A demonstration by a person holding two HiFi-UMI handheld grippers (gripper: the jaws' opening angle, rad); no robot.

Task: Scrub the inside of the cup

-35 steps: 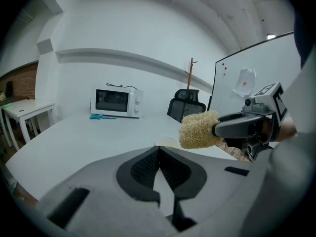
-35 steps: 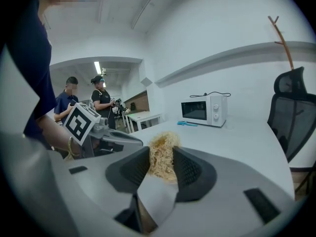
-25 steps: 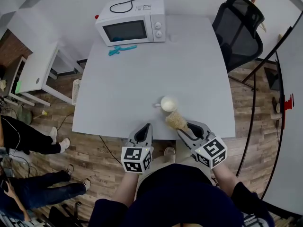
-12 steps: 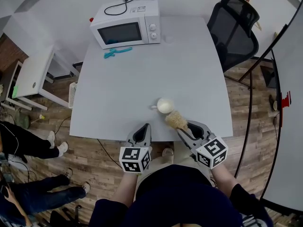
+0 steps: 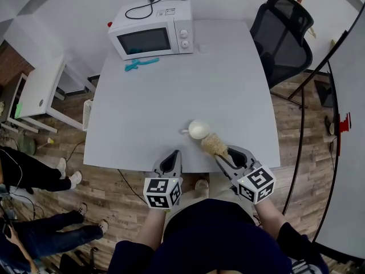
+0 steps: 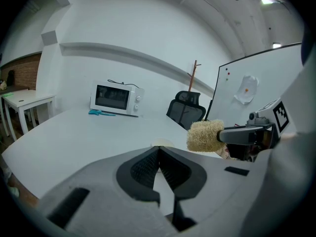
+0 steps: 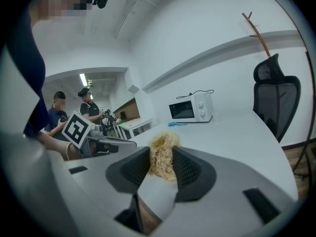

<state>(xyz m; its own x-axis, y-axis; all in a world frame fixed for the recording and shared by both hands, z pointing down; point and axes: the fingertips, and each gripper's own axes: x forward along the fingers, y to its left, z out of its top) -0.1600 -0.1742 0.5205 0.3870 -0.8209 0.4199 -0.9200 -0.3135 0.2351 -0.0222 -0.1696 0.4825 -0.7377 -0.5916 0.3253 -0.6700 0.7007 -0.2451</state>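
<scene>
Change: hardly any; the loofah scrubber (image 5: 214, 145) stayed just beside the white cup (image 5: 198, 130), not inside it.
Right gripper (image 5: 227, 154): pinched the scrubber.
Left gripper (image 5: 171, 161): pressed together, empty.
Cup: stood on the table (image 5: 159, 96); scrubbing likely unstarted.

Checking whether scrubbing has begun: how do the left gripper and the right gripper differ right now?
The right gripper is shut on the scrubber; the left gripper is shut, empty. The right gripper's scrubber is beside the cup; the left gripper is farther off. Both are over the table edge.
</scene>
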